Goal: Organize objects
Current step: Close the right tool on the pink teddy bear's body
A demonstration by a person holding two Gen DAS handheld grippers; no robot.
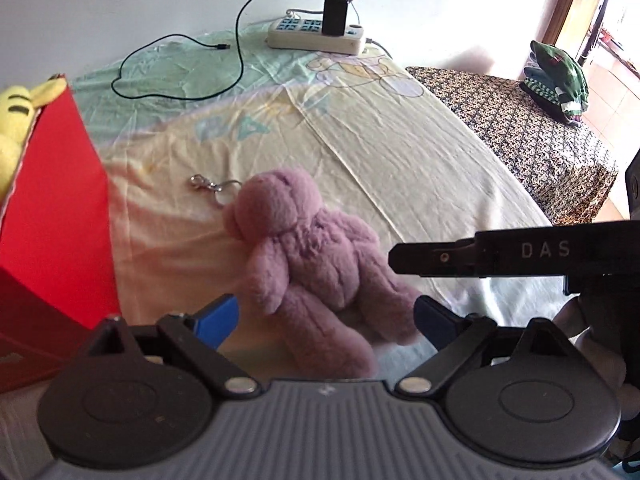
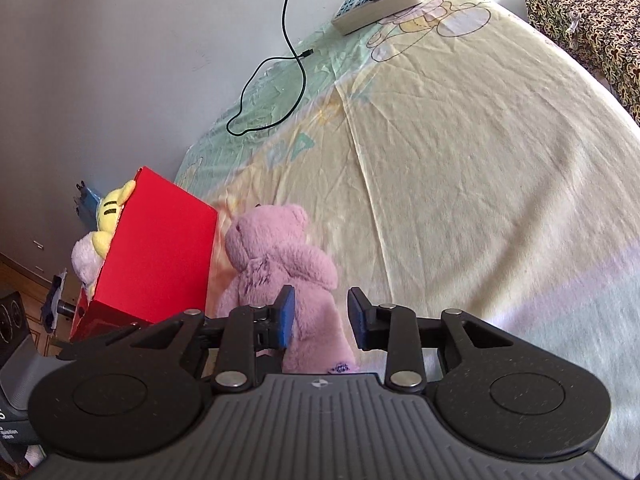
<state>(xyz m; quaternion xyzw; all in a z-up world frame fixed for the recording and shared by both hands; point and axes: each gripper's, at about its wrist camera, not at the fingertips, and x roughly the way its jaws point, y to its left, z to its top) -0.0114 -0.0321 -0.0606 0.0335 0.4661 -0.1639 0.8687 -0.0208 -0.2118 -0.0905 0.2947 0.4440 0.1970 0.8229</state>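
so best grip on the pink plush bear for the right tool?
Probably the leg. The pink plush bear lies flat on the bedsheet, head toward the red box, with one leg already between the open fingers of the right tool. Come from the foot end, along the body. The torso looks too wide; the box blocks the head side.

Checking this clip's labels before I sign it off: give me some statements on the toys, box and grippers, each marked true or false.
1. The pink bear lies on the bed sheet, outside the red box. True.
2. A yellow plush is in the box. True.
3. The left gripper is shut on the bear. False: its fingers stand wide open on either side of the bear's legs.
4. The power strip sits inside the box. False: it lies at the far end of the sheet.
5. The right gripper is open. True.
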